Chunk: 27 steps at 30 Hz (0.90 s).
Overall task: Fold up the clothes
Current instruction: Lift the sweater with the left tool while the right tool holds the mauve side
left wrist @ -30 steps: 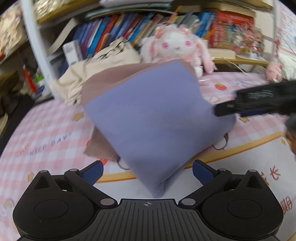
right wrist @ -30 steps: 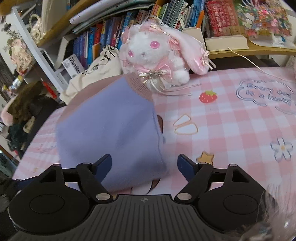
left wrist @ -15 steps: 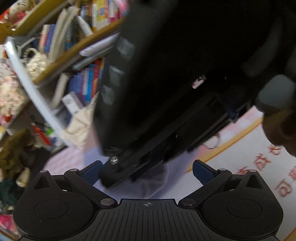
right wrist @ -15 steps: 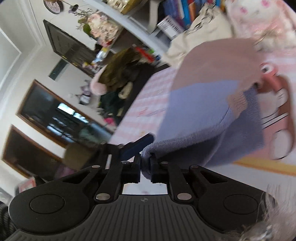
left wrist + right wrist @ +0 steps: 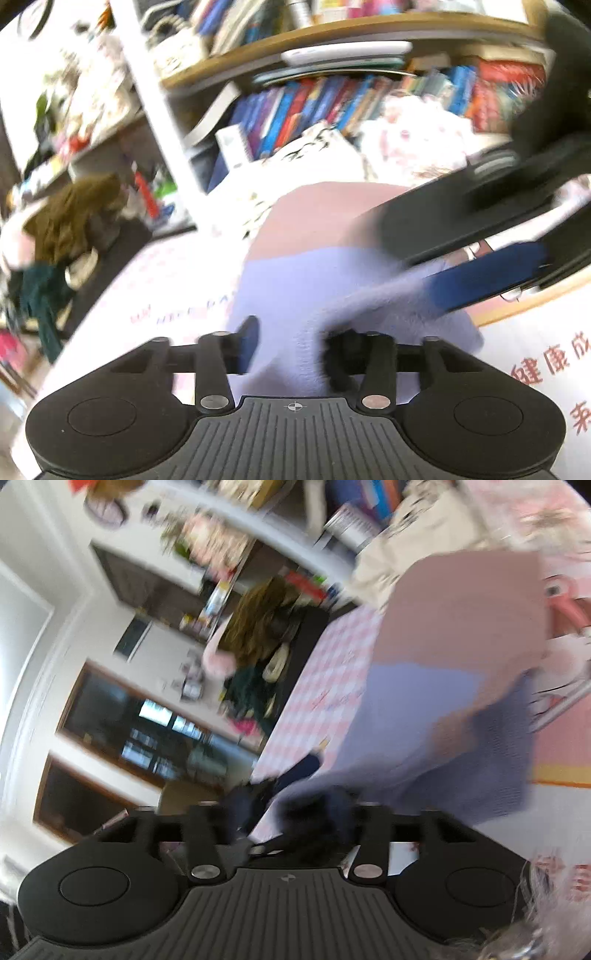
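Both views are smeared with motion blur, so read this with care. The lavender-and-mauve knit garment (image 5: 332, 266) lies on the pink checked tablecloth (image 5: 173, 269), its near edge lifted, its body running away toward the bookshelf (image 5: 332, 96). The left gripper (image 5: 291, 347) has its fingers set apart with a thick fold of lavender cloth bunched between them; whether they actually pinch it I cannot tell (there is a gap beside the left finger). In the left wrist view the right gripper (image 5: 480, 284) comes in from the right, its blue finger laid against the same raised edge. From its own camera the right gripper (image 5: 291, 812) is a dark blur where the fingertips should be, so clamped or loose, I cannot say. The deciding relation: the raised edge sits right at both tools, the garment's long axis pointing away from them, so a fold would likely carry that edge forward over the mauve band. Only the left view shows the plush rabbit (image 5: 417, 147); only the right shows the garment's darker underside (image 5: 498, 753) hanging clear of the cloth.
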{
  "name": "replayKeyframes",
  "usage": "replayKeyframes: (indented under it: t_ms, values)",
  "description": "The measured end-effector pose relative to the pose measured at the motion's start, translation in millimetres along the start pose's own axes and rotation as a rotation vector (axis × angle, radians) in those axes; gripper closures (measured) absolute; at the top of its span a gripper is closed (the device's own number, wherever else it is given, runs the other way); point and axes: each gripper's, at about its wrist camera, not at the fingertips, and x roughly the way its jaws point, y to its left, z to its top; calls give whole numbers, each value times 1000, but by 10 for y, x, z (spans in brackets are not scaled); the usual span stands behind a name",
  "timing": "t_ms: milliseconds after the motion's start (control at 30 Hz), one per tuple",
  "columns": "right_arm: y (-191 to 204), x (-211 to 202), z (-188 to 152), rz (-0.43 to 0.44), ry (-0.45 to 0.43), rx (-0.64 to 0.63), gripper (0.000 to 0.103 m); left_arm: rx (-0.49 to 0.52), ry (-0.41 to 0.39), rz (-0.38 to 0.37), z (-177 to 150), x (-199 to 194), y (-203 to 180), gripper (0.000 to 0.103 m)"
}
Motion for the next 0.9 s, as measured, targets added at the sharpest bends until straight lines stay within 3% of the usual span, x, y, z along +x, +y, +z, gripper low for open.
replayKeyframes:
  t_ms: [100,200,267,433,633,867,900]
  values:
    - [-149,-184,56,-177,-42,-55,38,-95,20,-12,0,17,230,90]
    - [-102,-110,56,-456,-40,-284,28,-162,5,-10,-45,-77,431,96]
    - [-50,12,14,-581,-17,-436,27,-164,-32,-4,33,-153,529,98]
    - [62,418,-153,-705,-41,-755,24,-163,-122,5,241,-370,689,100]
    - [39,930,-133,-832,-40,-1082,28,-185,-164,26,350,-512,918,100]
    - [11,1314,-59,-891,-36,-1209,48,-227,-157,83,235,-611,1257,100]
    - [9,1373,-47,-891,-26,-1215,60,-234,-153,89,214,-612,1310,100]
